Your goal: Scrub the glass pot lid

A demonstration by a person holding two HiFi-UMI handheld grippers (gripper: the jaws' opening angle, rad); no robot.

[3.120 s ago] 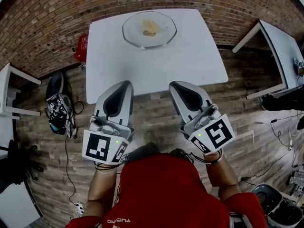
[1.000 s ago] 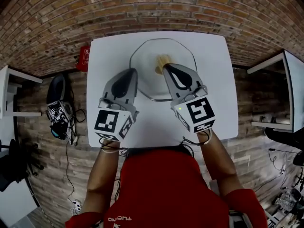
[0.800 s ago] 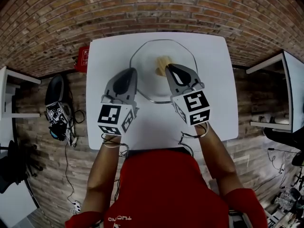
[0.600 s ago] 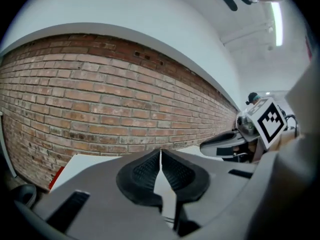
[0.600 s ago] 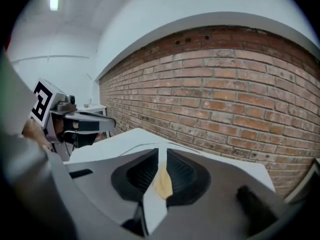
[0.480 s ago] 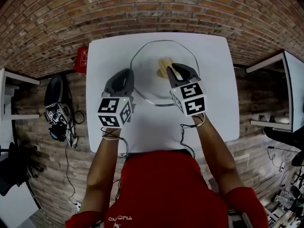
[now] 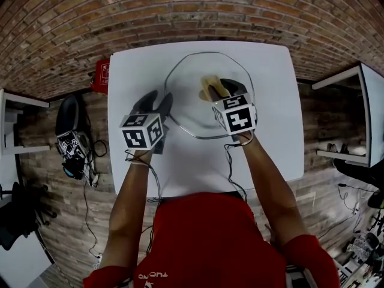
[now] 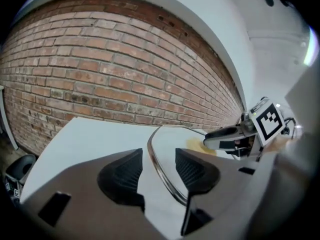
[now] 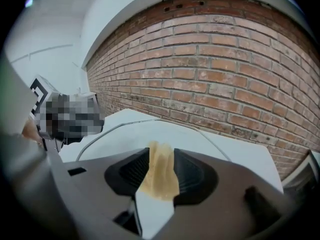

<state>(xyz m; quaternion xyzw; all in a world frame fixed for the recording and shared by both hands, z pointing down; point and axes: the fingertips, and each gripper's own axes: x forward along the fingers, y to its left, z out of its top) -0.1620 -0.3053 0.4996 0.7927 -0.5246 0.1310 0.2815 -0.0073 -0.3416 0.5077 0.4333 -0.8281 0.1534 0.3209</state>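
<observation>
Glass lid lies flat on the white bench. The left gripper's fingers are opening astride the lid's near rim, released. The right gripper's fingers are opening with a yellow sponge between them, on the lid.

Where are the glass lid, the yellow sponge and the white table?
glass pot lid (image 7: 187, 95), head view, clear glass left of its centre.
yellow sponge (image 9: 159, 176), right gripper view, its middle.
white table (image 7: 138, 71), head view, bare far-left part.
</observation>
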